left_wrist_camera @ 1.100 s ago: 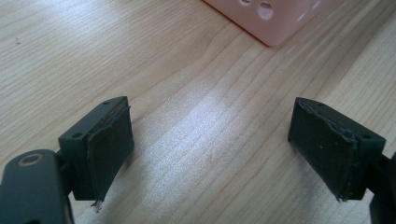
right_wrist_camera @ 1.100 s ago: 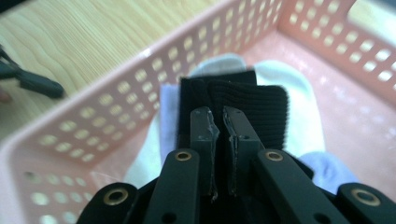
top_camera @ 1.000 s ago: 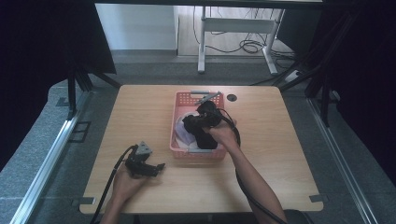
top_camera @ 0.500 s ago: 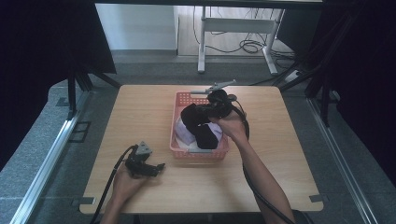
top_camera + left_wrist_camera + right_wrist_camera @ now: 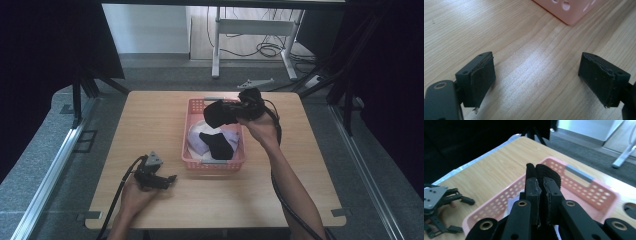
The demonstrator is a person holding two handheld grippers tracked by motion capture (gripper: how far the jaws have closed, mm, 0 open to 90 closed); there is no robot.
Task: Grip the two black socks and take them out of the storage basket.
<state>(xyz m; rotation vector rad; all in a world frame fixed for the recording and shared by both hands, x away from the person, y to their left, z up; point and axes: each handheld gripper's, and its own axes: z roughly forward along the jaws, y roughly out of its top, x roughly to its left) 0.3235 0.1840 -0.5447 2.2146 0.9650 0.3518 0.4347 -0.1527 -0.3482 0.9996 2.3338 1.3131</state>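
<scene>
- Two tongs are at work over a wooden surface (image 5: 280, 165) that carries a pink basket (image 5: 189, 150).
- Right tongs (image 5: 226, 113) are clamped on a black sock (image 5: 216, 113), held in the air above the far end of the basket; in the right gripper view the dark fabric (image 5: 545, 173) sticks out beyond the tips.
- Left tongs (image 5: 170, 179) rest low on the surface near the basket's near left corner, jaws spread wide with bare wood between them in the left gripper view (image 5: 536, 80).
- Another black sock (image 5: 218, 145) lies in the basket on pale lilac cloth (image 5: 196, 141).
</scene>
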